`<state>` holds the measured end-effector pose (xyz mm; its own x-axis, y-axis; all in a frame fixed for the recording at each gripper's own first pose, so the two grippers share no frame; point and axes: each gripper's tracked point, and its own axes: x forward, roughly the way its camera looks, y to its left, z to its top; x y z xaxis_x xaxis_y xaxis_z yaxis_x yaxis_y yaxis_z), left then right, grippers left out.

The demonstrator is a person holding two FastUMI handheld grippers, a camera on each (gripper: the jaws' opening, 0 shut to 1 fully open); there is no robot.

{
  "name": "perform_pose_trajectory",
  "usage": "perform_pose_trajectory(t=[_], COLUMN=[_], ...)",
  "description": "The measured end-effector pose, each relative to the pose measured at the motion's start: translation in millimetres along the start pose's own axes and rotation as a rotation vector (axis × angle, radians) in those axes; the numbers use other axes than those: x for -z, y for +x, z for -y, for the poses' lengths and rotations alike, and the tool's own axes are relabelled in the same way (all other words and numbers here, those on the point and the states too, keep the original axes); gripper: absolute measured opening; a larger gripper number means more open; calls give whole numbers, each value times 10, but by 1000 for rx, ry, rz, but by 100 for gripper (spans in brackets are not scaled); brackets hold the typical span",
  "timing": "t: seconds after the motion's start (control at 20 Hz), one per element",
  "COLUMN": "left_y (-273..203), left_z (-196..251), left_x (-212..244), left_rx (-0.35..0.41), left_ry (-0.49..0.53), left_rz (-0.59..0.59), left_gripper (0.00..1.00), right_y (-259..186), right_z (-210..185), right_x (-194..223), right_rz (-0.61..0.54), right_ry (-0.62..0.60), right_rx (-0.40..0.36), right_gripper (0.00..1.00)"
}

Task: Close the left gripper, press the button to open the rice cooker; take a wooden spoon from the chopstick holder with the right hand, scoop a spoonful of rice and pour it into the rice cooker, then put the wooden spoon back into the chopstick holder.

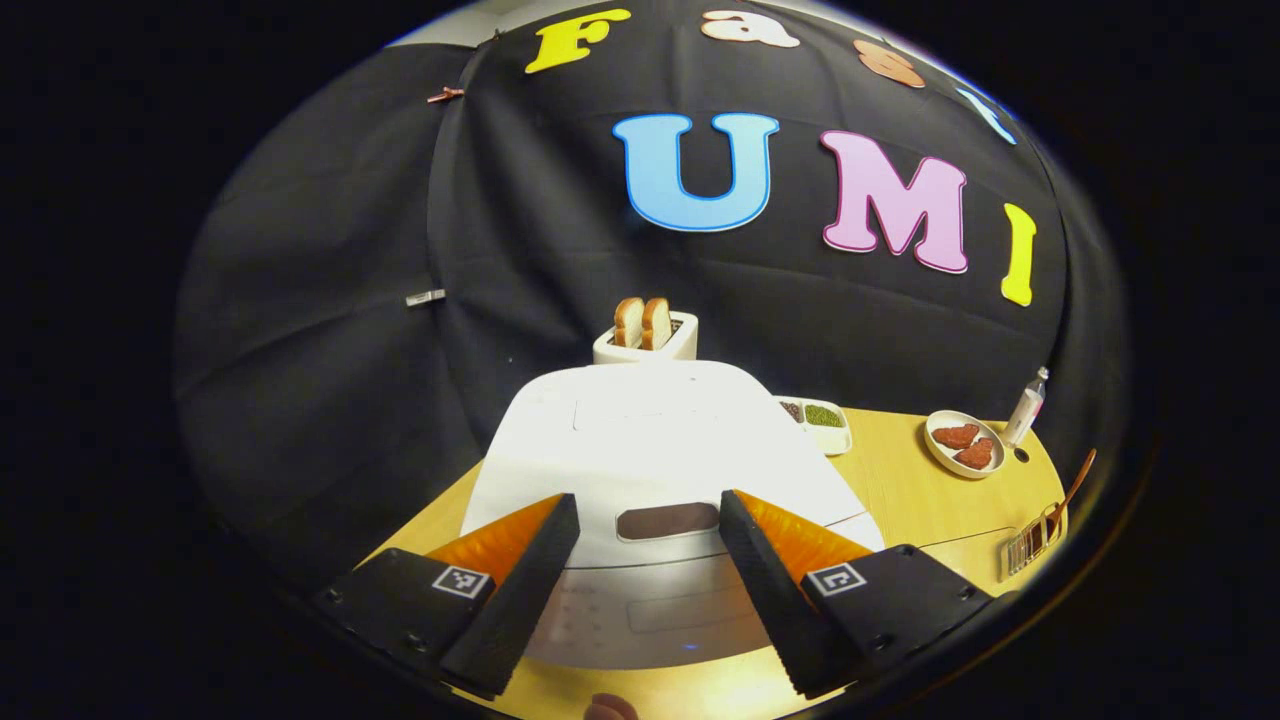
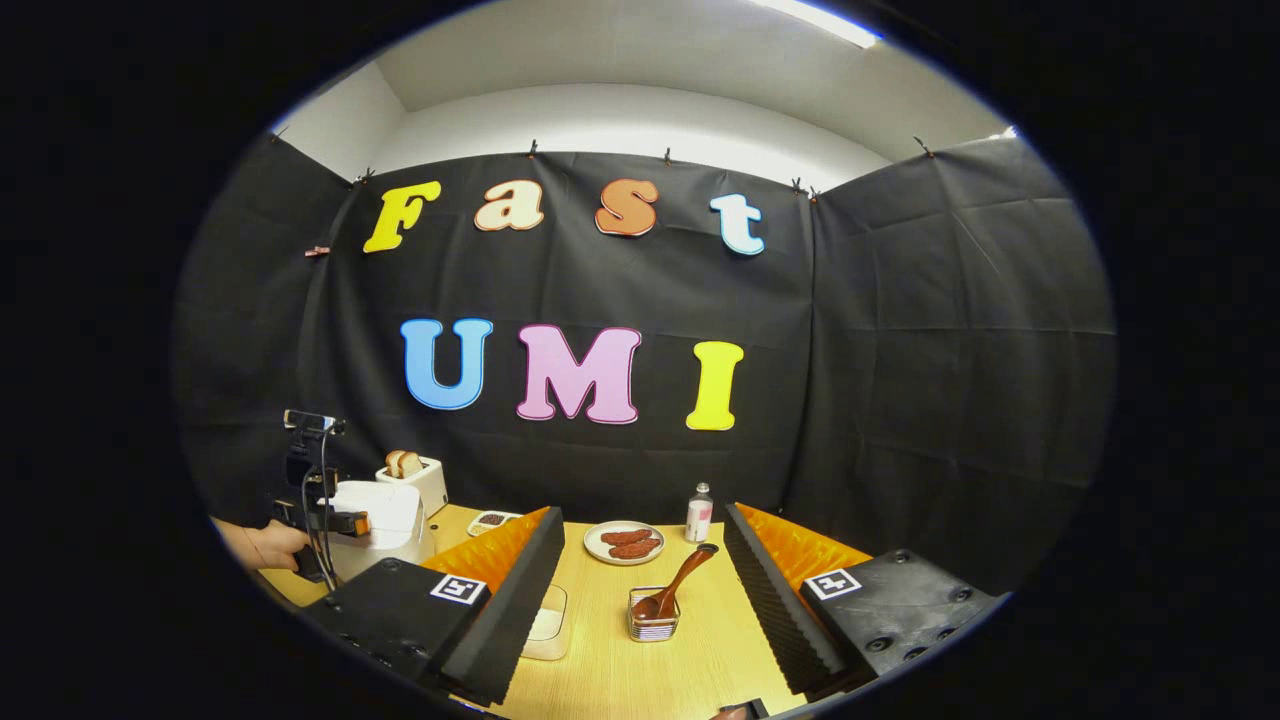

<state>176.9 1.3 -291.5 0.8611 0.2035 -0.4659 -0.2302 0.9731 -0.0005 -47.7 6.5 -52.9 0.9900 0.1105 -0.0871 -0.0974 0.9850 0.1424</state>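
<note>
The white rice cooker [image 1: 655, 470] stands with its lid down on the left part of the wooden counter [image 1: 920, 500], and in the left gripper view it sits straight ahead, close in front of the camera, with the dark oblong button [image 1: 668, 521] on its front lying between the two fingers. The left hand-held gripper [image 1: 648, 520] is released, its fingers spread wide to either side of that button and not touching it. In the right gripper view the same cooker [image 2: 385, 525] appears far off to the left, with the left hand-held gripper and a person's hand [image 2: 270, 545] just in front of it. Behind the cooker is a white toaster [image 1: 645, 338] holding two slices of bread [image 1: 643, 322], and beside it to the right a small tray of beans [image 1: 822, 418]. The wooden spoon [image 2: 678, 588] leans in the wire chopstick holder [image 2: 653, 615], bowl down and handle slanting up to the right, in the middle of the counter. The right hand-held gripper [image 2: 645, 585] is also released, hovering with its fingers apart on either side of the holder, well short of it. A clear container of rice [image 2: 548, 622] sits just left of the holder, partly behind the left finger. Further back are a plate of meat [image 2: 625, 543] and a small bottle [image 2: 699, 513].
</note>
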Motion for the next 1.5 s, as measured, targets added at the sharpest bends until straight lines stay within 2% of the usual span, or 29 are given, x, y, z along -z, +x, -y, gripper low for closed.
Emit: perform_pose_trajectory(t=[0.3,0.65,1.05,1.2,1.35,1.5], left_y=[25,-2,-147,-418,-831,-1275], left_z=[21,39,80,103,138,108], left_x=[30,-58,-233,-476,-817,-1102], left_rx=[21,8,43,86,142,181], left_ry=[25,5,17,27,4,25], left_rz=[-28,-16,29,92,197,302], left_gripper=[100,99,96,96,96,96], right_y=[-18,-18,-39,-48,-10,32], right_z=[-39,-74,-61,-51,-77,-165], right_x=[55,-17,-57,-85,-108,-148], right_rz=[-12,2,9,17,26,36], right_ry=[2,-5,-6,-16,-35,-35], right_rx=[3,-9,-14,-14,-20,-32], right_gripper=[99,99,99,99,99,99])
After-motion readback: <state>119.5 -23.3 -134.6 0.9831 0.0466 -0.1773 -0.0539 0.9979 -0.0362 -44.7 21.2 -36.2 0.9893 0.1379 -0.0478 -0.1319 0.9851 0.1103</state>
